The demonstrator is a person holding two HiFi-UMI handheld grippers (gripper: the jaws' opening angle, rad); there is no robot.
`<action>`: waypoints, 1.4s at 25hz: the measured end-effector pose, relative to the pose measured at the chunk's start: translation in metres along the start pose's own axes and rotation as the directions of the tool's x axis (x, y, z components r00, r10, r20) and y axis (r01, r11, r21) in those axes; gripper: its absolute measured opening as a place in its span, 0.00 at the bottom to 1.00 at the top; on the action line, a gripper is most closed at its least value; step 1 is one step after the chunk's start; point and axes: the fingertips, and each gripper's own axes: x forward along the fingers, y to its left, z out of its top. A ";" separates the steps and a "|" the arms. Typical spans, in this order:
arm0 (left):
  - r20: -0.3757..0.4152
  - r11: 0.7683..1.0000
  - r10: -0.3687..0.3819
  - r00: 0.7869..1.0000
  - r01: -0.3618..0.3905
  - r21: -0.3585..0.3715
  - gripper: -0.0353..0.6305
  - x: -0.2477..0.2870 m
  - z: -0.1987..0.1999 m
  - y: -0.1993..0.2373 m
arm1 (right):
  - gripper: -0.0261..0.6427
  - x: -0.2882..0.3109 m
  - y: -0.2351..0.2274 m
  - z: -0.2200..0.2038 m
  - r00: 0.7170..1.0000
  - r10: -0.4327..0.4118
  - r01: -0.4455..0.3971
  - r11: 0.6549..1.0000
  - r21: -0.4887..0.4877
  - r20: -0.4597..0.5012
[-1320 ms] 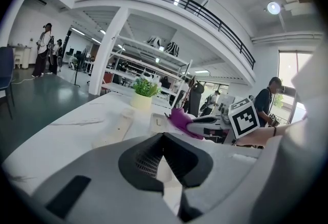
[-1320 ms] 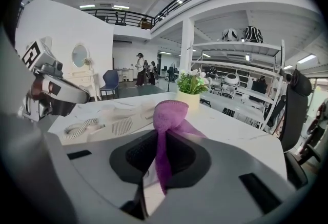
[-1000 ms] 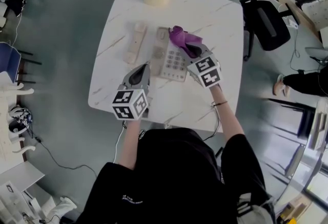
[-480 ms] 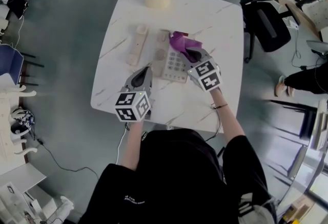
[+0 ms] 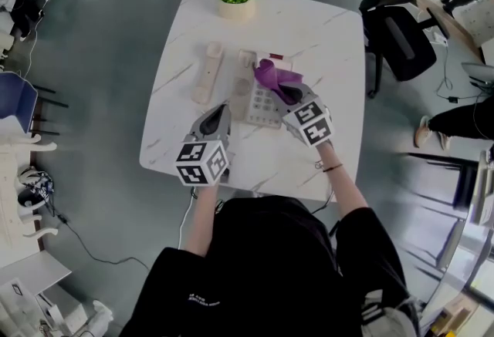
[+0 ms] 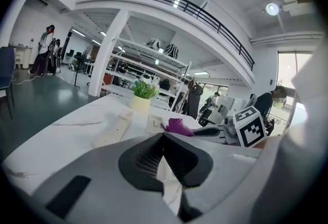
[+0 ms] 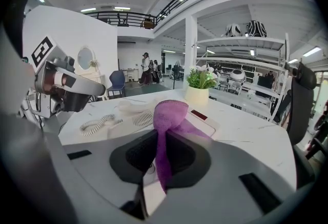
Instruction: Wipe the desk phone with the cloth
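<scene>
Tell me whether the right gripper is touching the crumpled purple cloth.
Touching. The right gripper view shows the right gripper with its jaws shut on the crumpled purple cloth, a strip pinched between them.

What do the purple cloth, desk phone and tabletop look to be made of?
The purple cloth looks like a soft knitted or mesh-weave fabric, matt: an open texture shows and it droops in folds. The beige desk phone seems moulded plastic, smooth with a dull sheen. The white tabletop looks like polished marble or a marble-look laminate: grey veins, faint reflections; I cannot tell which.
</scene>
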 end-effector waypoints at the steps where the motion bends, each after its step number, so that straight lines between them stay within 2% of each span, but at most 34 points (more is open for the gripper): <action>1: 0.000 1.000 -0.001 1.000 0.001 0.001 0.05 0.000 0.001 0.000 | 0.09 -0.001 0.002 -0.001 1.000 0.005 -0.005 1.000 0.004 0.000; 35: -0.024 1.000 -0.015 1.000 0.015 -0.010 0.05 -0.019 -0.015 -0.004 | 0.09 -0.021 0.070 -0.042 0.987 0.148 -0.144 0.987 0.068 -0.055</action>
